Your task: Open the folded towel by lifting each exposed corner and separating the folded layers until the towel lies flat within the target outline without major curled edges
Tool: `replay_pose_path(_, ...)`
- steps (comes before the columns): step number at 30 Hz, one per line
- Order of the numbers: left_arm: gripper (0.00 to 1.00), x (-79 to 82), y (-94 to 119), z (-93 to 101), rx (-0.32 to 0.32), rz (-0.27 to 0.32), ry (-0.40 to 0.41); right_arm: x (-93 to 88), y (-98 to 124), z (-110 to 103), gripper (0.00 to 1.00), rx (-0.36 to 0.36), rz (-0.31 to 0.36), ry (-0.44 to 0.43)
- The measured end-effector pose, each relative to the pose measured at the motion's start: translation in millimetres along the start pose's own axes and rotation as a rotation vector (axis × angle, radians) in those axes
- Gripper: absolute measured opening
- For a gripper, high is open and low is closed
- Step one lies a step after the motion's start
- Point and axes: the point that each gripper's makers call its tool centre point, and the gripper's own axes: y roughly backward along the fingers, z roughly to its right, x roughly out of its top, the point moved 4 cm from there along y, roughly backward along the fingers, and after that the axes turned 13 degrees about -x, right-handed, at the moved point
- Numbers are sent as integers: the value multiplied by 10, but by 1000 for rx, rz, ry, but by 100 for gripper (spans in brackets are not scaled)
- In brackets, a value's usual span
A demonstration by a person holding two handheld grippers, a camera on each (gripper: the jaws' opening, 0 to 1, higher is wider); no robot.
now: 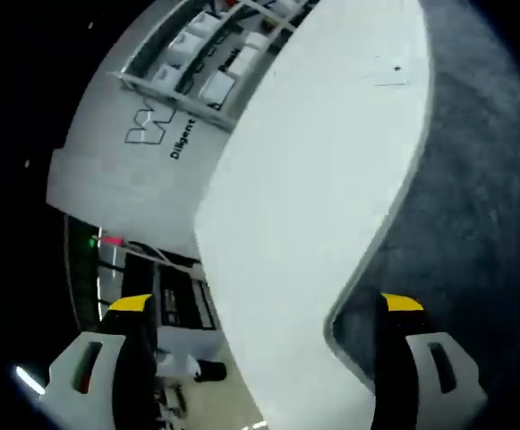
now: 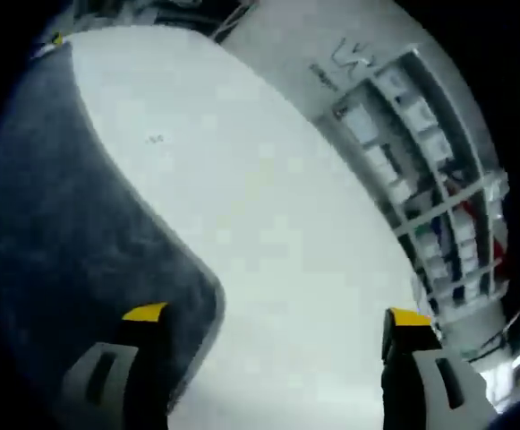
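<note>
My left gripper (image 1: pixel 264 305) and right gripper (image 2: pixel 273 313) both have their jaws spread wide and empty; a rounded corner of the dark towel (image 1: pixel 474 206) lies just inside the left one's right fingertip and the right one's left fingertip (image 2: pixel 148 313). I judge the risk is pinching only the top layer or dragging the towel over the bare white table (image 2: pixel 277 233). Beyond the fingers the table runs open to its far edge, with shelving (image 2: pixel 430 170) behind.
</note>
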Motion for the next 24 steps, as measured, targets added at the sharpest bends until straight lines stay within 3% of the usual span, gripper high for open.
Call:
replay_pose_path(2, 100, -45, 80, 11, -24, -17, 78, 35, 93, 6, 100, 24, 29, -67)
replay_pose_path(4, 100, 19, 151, 59, -85, 61, 165, 92, 225, -28, 100, 69, 82, -119)
replay_pose_path(6, 99, 99, 277, 111, -141, 142, 291, 151, 396, -17, 100, 69, 149, -118)
replay_pose_path(8, 98, 159, 389, 206, -214, 184, 386, 217, 524, 13, 100, 49, 212, -137)
replay_pose_path(10, 97, 313, 507, 200, -261, 291, 461, 314, 743, 44, 100, 47, 293, -202)
replay_pose_path(14, 100, 407, 816, 263, -280, 428, 474, 417, 1128, 142, 99, 39, 382, -308)
replay_pose_path(18, 100, 353, 1177, 322, -305, 529, 528, 403, 1548, 228, 100, 43, 428, -475)
replay_pose_path(22, 100, 261, 1540, 365, -285, 603, 552, 344, 1887, 171, 100, 41, 461, -481)
replay_pose_path(24, 99, 221, 1772, 520, -274, 634, 571, 332, 2041, 196, 100, 37, 478, -470)
